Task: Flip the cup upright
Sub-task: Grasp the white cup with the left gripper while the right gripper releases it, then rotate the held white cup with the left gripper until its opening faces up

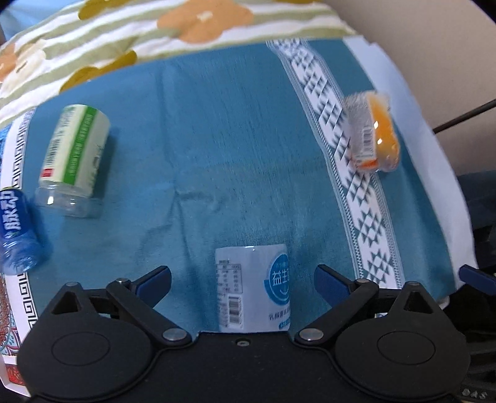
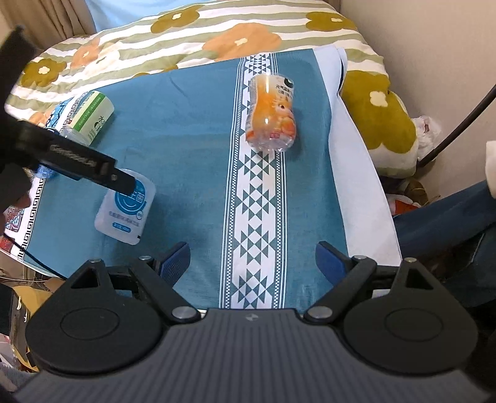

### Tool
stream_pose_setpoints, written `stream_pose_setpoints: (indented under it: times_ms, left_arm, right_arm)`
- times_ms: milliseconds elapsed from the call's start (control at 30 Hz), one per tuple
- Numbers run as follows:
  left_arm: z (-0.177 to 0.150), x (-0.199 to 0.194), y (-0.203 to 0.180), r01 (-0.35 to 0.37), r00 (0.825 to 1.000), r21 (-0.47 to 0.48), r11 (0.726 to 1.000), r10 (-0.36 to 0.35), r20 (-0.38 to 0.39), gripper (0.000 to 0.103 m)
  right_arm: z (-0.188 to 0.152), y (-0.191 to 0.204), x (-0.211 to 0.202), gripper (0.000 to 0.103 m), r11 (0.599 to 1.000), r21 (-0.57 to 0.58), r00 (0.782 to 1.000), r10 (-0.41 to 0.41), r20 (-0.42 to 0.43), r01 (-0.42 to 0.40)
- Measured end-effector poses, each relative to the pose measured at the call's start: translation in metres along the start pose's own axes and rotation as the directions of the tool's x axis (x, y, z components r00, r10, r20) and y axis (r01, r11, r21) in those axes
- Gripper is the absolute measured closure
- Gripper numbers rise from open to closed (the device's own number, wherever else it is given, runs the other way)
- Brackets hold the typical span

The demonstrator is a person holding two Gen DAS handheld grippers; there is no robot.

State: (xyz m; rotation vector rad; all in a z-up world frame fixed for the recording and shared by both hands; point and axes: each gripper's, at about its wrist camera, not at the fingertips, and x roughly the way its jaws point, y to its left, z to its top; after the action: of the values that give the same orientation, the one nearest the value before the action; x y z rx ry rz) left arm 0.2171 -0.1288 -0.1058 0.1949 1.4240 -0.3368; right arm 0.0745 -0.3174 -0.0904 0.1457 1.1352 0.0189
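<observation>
Straddling the white cylindrical plastic cup with blue label near the bed's front edge, the spread left gripper could knock it rolling; the right gripper hangs spread, empty.

Floral quilt behind teal cloth; beige wall right, curtain top left.

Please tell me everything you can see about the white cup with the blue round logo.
The white cup is a cut plastic bottle with a white label, a blue round logo, printed text and barcodes. It stands on the teal cloth between the open fingers of the left gripper, which do not touch it. Whether its open end faces up or down cannot be told.
</observation>
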Motion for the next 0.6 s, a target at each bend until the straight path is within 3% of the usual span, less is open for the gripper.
stream_pose_setpoints:
  times_ms: [233,600]
  left_arm:
    - [0.015,0.028,-0.009,-0.044,0.996,0.008,0.999,0.045,-0.074,0.01]
    - [0.019,0.048,-0.008,-0.054,0.989,-0.025,0.998,0.05,-0.137,0.013]
  right_arm:
    - [-0.003,-0.016,0.014,0.0,0.999,0.014,0.999,0.039,-0.015,-0.039]
    - [-0.002,-0.022,0.025,0.0,0.997,0.02,0.997,0.07,-0.025,-0.07]
